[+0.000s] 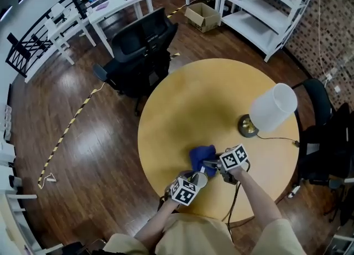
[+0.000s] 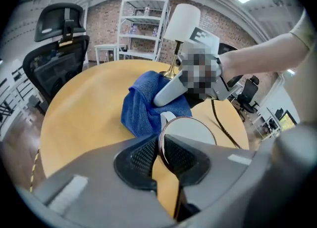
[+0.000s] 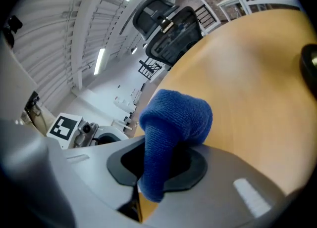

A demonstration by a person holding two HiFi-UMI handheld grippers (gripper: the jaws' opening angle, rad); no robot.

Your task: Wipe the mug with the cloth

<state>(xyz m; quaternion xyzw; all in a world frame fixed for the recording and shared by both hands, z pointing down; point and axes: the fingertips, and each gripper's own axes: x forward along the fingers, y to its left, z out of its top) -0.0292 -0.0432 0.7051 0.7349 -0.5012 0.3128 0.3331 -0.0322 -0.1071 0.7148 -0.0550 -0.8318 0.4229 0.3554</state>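
Note:
A white mug (image 2: 190, 132) with a thin dark rim stands near the table's front edge, small in the head view (image 1: 198, 178). My left gripper (image 2: 159, 145) is shut on the mug's rim, one pad inside the wall and one outside; in the head view this gripper (image 1: 193, 182) reaches in from the near side. A blue cloth (image 1: 202, 156) bunches just beyond the mug. My right gripper (image 3: 158, 158) is shut on the cloth (image 3: 176, 118), which sticks up out of its jaws in a rounded fold. From the left gripper view the cloth (image 2: 143, 106) hangs beside the mug.
A round yellow table (image 1: 193, 104) carries a lamp with a white shade (image 1: 272, 107), brass base (image 1: 247, 126) and a black cable (image 1: 235, 196) running off the front edge. A black office chair (image 1: 141, 49) stands behind the table, with white shelves (image 1: 260, 10) and a cardboard box (image 1: 202, 16) farther back.

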